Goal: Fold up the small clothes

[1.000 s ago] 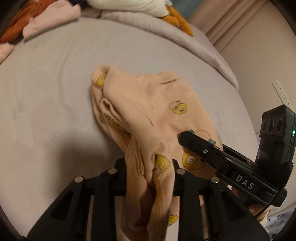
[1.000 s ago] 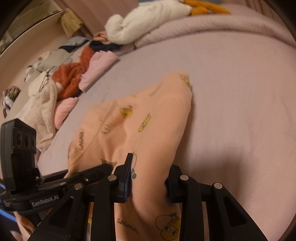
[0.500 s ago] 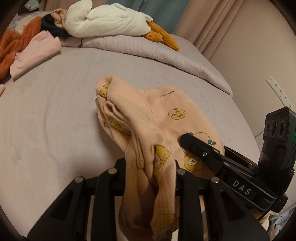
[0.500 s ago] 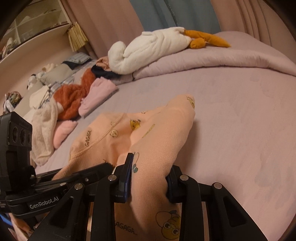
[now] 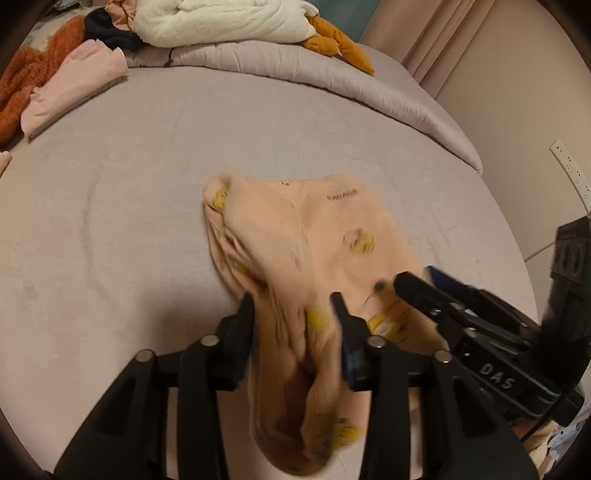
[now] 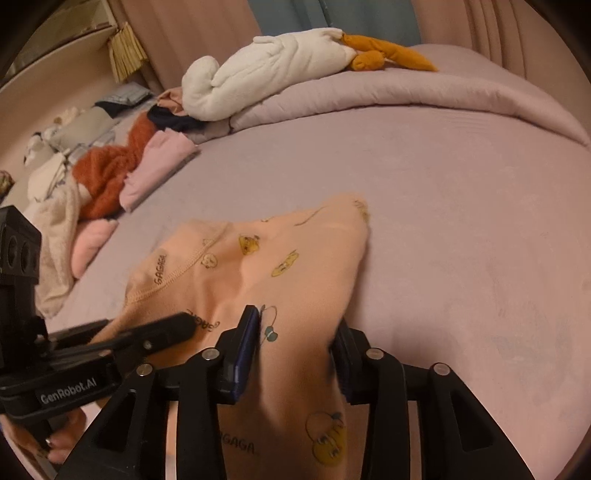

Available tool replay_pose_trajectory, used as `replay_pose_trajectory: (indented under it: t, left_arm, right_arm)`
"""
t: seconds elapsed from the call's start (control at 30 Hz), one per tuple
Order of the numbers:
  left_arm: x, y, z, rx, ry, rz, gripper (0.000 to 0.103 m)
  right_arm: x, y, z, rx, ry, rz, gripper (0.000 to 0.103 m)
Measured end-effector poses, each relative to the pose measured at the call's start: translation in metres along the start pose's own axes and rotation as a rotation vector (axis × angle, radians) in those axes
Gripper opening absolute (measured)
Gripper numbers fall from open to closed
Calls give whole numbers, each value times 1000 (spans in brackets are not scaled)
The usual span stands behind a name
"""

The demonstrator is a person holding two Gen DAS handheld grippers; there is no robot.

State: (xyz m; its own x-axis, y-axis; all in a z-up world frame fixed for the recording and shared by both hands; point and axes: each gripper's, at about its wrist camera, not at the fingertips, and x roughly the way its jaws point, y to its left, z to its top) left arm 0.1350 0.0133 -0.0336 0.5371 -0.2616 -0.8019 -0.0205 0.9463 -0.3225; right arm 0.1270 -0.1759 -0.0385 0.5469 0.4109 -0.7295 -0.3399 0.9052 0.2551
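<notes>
Mauve bed sheet (image 5: 140, 206) filling most of both views, bounded at the far side by a rolled duvet (image 6: 424, 96) of the same colour. Wide bare sheet to the right of the garment in the right wrist view and to its left in the left wrist view; far edge crowded. Seen only from the right wrist: a shelf unit (image 6: 55, 33) and straw-coloured tassel (image 6: 127, 51) at upper left, plus a heap of pale laundry (image 6: 55, 206) along the left edge. Seen only from the left wrist: a beige wall with a white socket strip (image 5: 570, 173) close beyond the bed's right edge. Shared by both: a white plush goose (image 6: 273, 62) on the duvet, a rust fleece (image 6: 107, 173) touching a folded pink top (image 5: 77, 88). Near the middle of the sheet, nearer the cameras, the peach garment (image 6: 266, 251) with yellow duck prints, its far end resting on the bed, its near end bunched and lifted between both tools. Left gripper (image 5: 295, 314) with jaws just parted to about half width, a bunch of fabric between them, blurred, contact with the pads impossible to tell. Right gripper (image 6: 297, 328) likewise just widened to about half, cloth draped through the gap, touching the blue left pad (image 6: 245, 339); grip uncertain.
</notes>
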Motion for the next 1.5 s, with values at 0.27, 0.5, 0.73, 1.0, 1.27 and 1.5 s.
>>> replay_pose_trajectory:
  t: [0.27, 0.5, 0.73, 1.0, 1.27, 1.5]
  left_arm:
    - [-51, -9, 0, 27, -125, 29, 88]
    - [-81, -15, -8, 64, -191, 88, 93]
    - [-95, -9, -17, 46, -207, 113, 101]
    - [-102, -11, -26, 46, -207, 110, 102]
    - [-98, -12, -33, 39, -177, 103, 102]
    - [-99, -12, -36, 44, -190, 132, 102]
  right_arm:
    - [-54, -1, 9, 2, -127, -64, 78]
    - [-80, 9, 6, -18, -180, -82, 85]
    - [-90, 14, 2, -26, -197, -125, 85]
    - [-89, 19, -4, -29, -189, -120, 85]
    - [-88, 24, -7, -35, -180, -126, 85]
    - [-88, 24, -8, -38, -176, -127, 85]
